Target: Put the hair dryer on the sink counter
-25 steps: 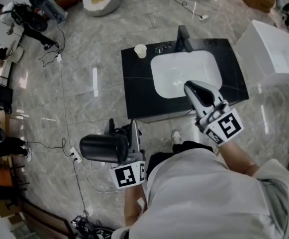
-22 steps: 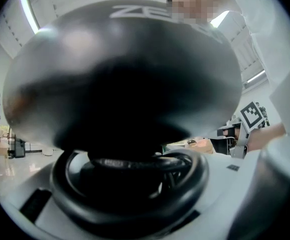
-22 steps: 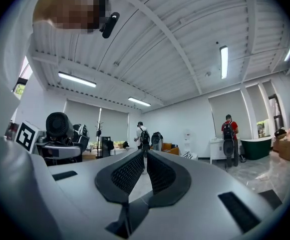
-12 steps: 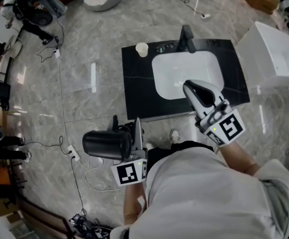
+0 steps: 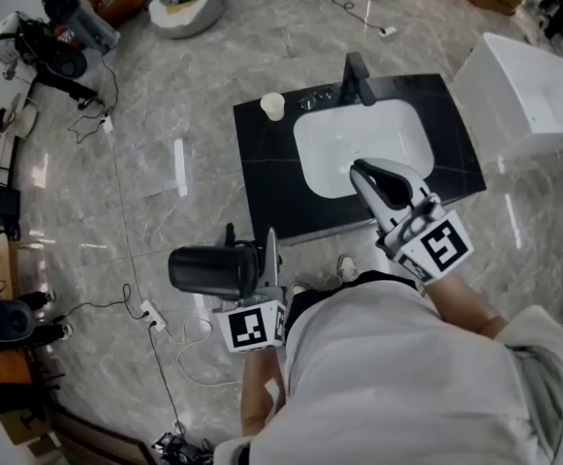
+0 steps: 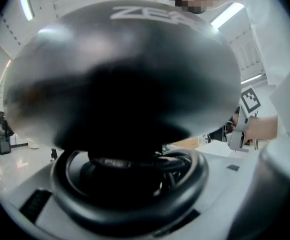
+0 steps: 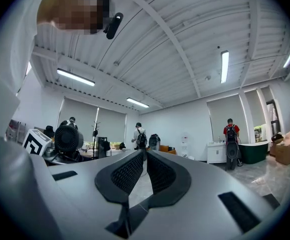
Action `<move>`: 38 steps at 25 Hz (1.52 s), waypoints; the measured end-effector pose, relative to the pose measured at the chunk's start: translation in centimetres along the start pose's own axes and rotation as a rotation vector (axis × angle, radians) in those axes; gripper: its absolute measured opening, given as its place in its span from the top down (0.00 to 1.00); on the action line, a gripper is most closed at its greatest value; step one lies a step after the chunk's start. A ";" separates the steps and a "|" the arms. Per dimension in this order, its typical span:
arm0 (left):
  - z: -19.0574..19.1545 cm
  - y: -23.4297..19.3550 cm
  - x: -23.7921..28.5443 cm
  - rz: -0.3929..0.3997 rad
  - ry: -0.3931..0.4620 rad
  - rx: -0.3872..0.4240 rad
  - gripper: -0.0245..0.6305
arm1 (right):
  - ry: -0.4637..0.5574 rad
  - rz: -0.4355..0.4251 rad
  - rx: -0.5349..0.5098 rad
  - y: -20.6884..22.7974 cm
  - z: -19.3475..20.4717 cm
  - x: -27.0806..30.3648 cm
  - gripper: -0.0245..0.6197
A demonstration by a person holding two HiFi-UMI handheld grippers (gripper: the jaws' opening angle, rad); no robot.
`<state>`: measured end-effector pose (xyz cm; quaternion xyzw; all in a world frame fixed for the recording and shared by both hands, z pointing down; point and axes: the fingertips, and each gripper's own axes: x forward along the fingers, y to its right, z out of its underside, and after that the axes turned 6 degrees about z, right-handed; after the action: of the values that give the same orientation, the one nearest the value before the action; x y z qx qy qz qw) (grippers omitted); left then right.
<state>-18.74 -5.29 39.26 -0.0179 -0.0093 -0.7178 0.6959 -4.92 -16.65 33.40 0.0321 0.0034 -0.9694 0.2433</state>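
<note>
Short of the black stone sink counter (image 5: 262,177), my left gripper (image 5: 250,252), jaws pinching the black cylindrical hair dryer (image 5: 208,271), has drifted nearer, not yet over it; my right gripper (image 5: 366,172) hovers above it, jaws pressed together, empty.

The hair dryer (image 5: 208,270) is matt black, with pale grey lettering on its shell. The left gripper (image 5: 250,252) and right gripper (image 5: 363,172) are light grey, and each bears black-and-white square markers. The right one's pads (image 7: 122,176) are black with a fine mesh pattern. The counter (image 5: 262,177) is black with thin pale veins. Its basin (image 5: 363,148) is white, the faucet (image 5: 357,76) black and the cup (image 5: 273,107) cream. The floor (image 5: 194,85) is grey marble streaked with lighter veins. The shirt (image 5: 397,376) is white.
</note>
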 end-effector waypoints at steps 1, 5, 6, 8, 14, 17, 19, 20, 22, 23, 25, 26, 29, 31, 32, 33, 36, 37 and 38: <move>0.7 -0.1 0.3 0.009 -0.015 -0.011 0.57 | 0.002 0.000 -0.004 0.0 -0.2 0.1 0.89; 2.4 -0.5 1.5 0.025 -0.064 -0.031 0.57 | 0.019 0.015 -0.026 0.5 -1.2 0.4 0.89; 2.6 -0.7 1.8 0.027 -0.069 -0.031 0.57 | 0.021 0.019 -0.031 0.6 -1.4 0.5 0.89; 3.3 -0.9 2.5 0.033 -0.078 -0.034 0.57 | 0.022 0.022 -0.037 0.8 -1.5 0.8 0.89; 6.0 -1.1 4.6 0.061 -0.146 -0.063 0.57 | 0.013 0.036 -0.035 1.3 -1.4 1.3 0.89; 7.4 -1.4 5.7 0.070 -0.191 -0.087 0.57 | 0.005 0.052 -0.029 1.9 -1.0 1.3 0.89; 8.4 -1.6 6.4 0.071 -0.213 -0.089 0.57 | 0.005 0.064 -0.027 2.3 -0.8 1.2 0.89; 8.9 -1.8 6.7 0.070 -0.223 -0.089 0.57 | 0.004 0.069 -0.026 2.5 -0.7 1.1 0.89; 9.8 -1.9 7.2 0.074 -0.246 -0.087 0.57 | 0.001 0.075 -0.022 2.8 -0.6 1.1 0.89; 10.4 -1.9 7.4 0.079 -0.262 -0.084 0.57 | -0.001 0.075 -0.020 2.9 -0.6 1.2 0.89; 11.5 -1.8 8.0 0.091 -0.300 -0.074 0.57 | -0.001 0.077 -0.019 3.0 -0.6 1.3 0.89; 12.2 -1.8 8.3 0.095 -0.319 -0.070 0.57 | 0.002 0.078 -0.018 3.0 -0.5 1.3 0.89; 14.3 -1.9 9.2 0.093 -0.381 -0.085 0.57 | 0.003 0.075 -0.016 3.1 -0.2 1.5 0.89; 15.8 -2.2 9.8 0.088 -0.438 -0.105 0.57 | -0.003 0.079 -0.013 3.3 0.0 1.5 0.89; 16.5 -2.5 10.1 0.086 -0.468 -0.114 0.57 | -0.006 0.082 -0.012 3.4 0.1 1.5 0.89; 17.2 -2.7 10.3 0.085 -0.495 -0.123 0.57 | -0.009 0.085 -0.011 3.4 0.1 1.6 0.89; 19.1 -3.4 11.3 0.092 -0.551 -0.143 0.57 | -0.016 0.094 -0.013 3.7 0.3 1.8 0.89; 19.6 -3.5 11.6 0.093 -0.565 -0.146 0.57 | -0.018 0.099 -0.014 3.8 0.4 1.8 0.89; 20.1 -3.7 11.9 0.092 -0.578 -0.148 0.57 | -0.021 0.103 -0.014 3.9 0.4 1.8 0.89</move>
<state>-22.50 -16.26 59.81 -0.2724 -0.1537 -0.6494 0.6932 -4.68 -20.99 33.74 0.0206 0.0058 -0.9558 0.2931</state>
